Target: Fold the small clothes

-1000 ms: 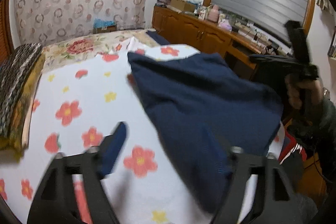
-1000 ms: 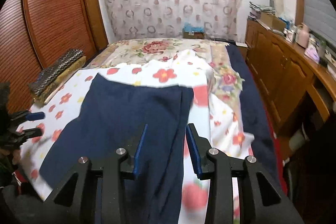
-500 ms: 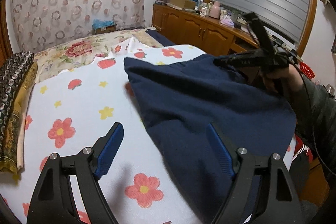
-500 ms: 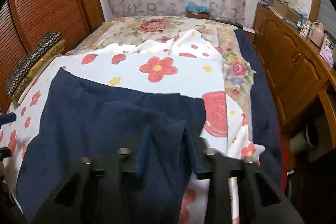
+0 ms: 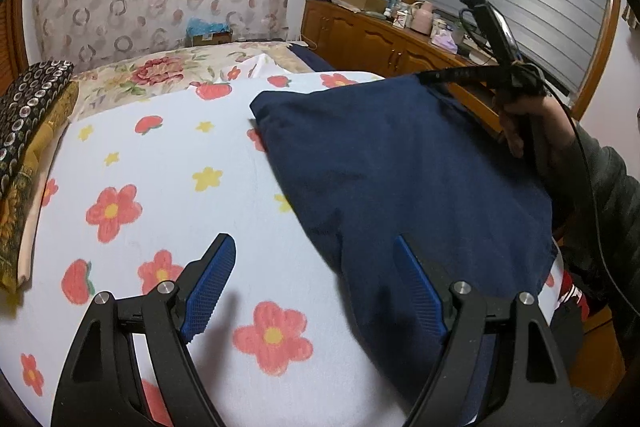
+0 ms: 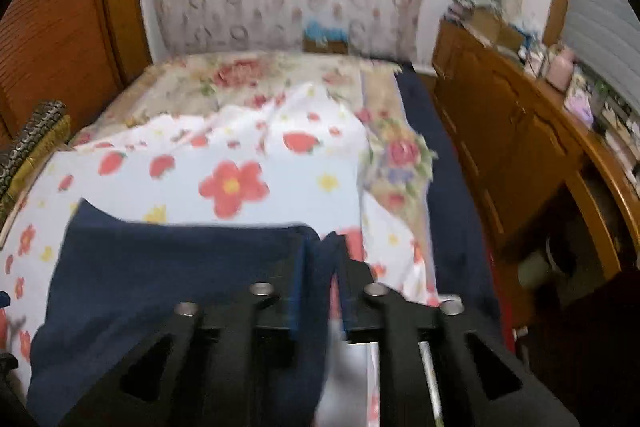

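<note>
1. Fingers of the right gripper are pinched together on a corner fold of the dark blue cloth. Half a second ago it was closing on that same corner, and one second ago its blue pads stood apart above the cloth.
2. In the left wrist view, the right gripper meets the cloth's far corner at about 1 o'clock, and the hand holds its handle.
3. The left gripper is wide open and holds nothing. Its right finger hangs over the near part of the cloth and its left finger over the flower sheet. One second ago it was tilted and blurry; now it sits level.
4. The cloth lies on the sheet, on the right half of the bed. Its long way runs from about 5 o'clock near the left gripper up to about 1 o'clock.
5. The cloth's far left corner points to about 11 o'clock.
6. A wooden cabinet stands past the bed at 1 o'clock.
</note>
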Demonstrator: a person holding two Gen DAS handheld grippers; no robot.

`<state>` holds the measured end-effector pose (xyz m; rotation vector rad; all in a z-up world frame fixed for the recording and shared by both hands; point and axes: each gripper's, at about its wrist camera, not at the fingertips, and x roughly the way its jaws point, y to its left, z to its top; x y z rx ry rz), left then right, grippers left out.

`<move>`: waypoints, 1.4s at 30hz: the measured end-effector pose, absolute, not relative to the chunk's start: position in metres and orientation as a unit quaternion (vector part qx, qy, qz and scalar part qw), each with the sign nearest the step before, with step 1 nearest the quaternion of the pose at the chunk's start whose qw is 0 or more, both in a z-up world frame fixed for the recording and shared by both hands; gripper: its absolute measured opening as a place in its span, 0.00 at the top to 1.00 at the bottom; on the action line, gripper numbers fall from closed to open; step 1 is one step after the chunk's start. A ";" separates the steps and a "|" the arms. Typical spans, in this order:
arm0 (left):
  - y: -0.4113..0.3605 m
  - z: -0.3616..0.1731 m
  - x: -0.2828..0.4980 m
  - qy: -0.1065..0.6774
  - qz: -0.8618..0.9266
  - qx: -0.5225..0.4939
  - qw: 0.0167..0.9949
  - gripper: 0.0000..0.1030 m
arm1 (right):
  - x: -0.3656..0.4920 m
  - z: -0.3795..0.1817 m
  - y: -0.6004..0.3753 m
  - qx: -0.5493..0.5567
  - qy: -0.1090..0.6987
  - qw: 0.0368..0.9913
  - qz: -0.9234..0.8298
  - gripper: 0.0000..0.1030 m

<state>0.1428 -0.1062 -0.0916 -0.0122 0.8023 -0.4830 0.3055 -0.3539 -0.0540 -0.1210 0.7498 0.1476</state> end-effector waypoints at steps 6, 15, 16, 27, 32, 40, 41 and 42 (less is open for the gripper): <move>-0.109 -0.086 0.135 0.379 -0.232 0.006 0.896 0.21 | 0.259 -0.047 -0.367 -0.042 0.357 0.928 0.099 0.59; -0.118 -0.075 0.119 0.366 -0.244 0.020 0.898 0.21 | 0.172 -0.050 -0.379 -0.033 0.335 0.934 0.120 0.59; -0.119 -0.075 0.118 0.366 -0.245 0.020 0.897 0.21 | 0.162 -0.051 -0.380 -0.027 0.332 0.935 0.122 0.59; -0.127 -0.095 0.089 0.393 -0.267 0.021 0.879 0.21 | 0.097 -0.070 -0.388 -0.014 0.362 0.923 0.129 0.59; -0.127 -0.104 0.084 0.404 -0.267 0.017 0.875 0.21 | 0.096 -0.071 -0.385 -0.013 0.380 0.916 0.128 0.59; -0.129 -0.110 0.077 0.410 -0.273 0.012 0.870 0.21 | 0.099 -0.079 -0.379 -0.013 0.395 0.910 0.127 0.76; -0.129 -0.110 0.077 0.411 -0.273 0.012 0.870 0.21 | 0.099 -0.079 -0.376 -0.017 0.394 0.909 0.136 0.89; -0.129 -0.110 0.077 0.411 -0.273 0.013 0.870 0.21 | 0.098 -0.076 -0.374 -0.021 0.391 0.909 0.141 0.91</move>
